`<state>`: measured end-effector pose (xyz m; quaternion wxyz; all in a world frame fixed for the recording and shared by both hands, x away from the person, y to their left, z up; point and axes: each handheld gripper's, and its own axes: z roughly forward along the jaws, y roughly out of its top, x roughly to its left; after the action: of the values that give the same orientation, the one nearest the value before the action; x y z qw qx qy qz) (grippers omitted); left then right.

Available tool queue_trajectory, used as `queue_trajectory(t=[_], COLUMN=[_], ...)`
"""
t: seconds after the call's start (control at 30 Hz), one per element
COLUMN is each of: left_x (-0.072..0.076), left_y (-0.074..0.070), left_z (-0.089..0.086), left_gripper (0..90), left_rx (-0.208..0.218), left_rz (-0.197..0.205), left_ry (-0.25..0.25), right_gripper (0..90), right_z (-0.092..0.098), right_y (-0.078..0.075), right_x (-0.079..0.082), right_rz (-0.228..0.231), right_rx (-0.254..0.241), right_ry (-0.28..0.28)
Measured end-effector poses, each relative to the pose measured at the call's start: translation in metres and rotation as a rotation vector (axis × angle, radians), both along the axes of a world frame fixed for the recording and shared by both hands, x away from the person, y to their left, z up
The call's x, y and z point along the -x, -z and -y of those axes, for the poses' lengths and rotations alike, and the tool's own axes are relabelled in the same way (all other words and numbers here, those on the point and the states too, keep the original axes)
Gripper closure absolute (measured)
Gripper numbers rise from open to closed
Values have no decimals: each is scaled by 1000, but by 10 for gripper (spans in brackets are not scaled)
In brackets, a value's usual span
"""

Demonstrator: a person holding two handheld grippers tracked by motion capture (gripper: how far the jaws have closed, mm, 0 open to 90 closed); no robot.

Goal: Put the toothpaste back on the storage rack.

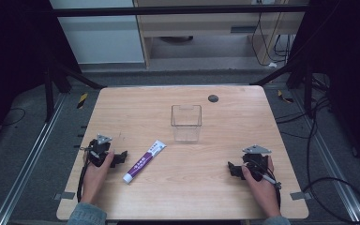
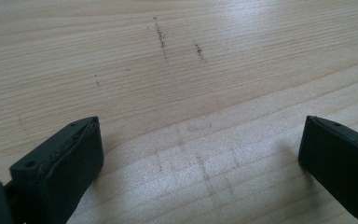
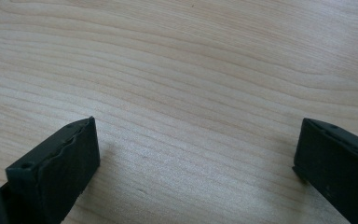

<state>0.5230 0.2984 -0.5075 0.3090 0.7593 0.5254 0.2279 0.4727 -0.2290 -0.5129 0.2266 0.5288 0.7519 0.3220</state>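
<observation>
A white and purple tube (image 1: 144,161) lies flat on the wooden table (image 1: 136,103), slanted, with its cap toward the front left. Behind it stands a clear plastic box (image 1: 186,123), upright and open at the top. My left gripper (image 1: 120,157) rests on the table just left of the tube, held by a hand. In the left gripper view its jaws stand wide apart over bare wood, so the left gripper (image 2: 198,154) is open. My right gripper (image 1: 232,168) rests at the front right, apart from both objects. The right gripper (image 3: 196,154) is open too, with bare wood between its jaws.
A small dark round disc (image 1: 213,98) sits near the table's far edge. Metal frame bars (image 1: 178,9) and dark stands flank the table. Cables (image 1: 318,136) trail on the floor at the right.
</observation>
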Motion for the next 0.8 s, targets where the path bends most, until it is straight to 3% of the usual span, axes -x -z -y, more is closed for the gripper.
queue_trajectory(t=[0.27,0.47,0.63,0.7,0.8], left_x=[1,12,24,29,33], left_y=[-2,-24,-48,-57,-67], left_z=[-4,-9,-2,4,18], left_gripper=[30,40,29,28,28], left_rx=[4,27,8,7,-36], left_rz=[8,74,115,112,91], left_ry=[3,-25,21,42,88], right_gripper=[3,3,6,6,6], right_z=[0,0,-1,-1,-1], right_y=[0,0,0,0,0], right_x=[0,1,3,3,3], right_rz=[0,2,1,1,1], right_rx=[0,4,1,1,2], right_ry=[0,0,13,16,16])
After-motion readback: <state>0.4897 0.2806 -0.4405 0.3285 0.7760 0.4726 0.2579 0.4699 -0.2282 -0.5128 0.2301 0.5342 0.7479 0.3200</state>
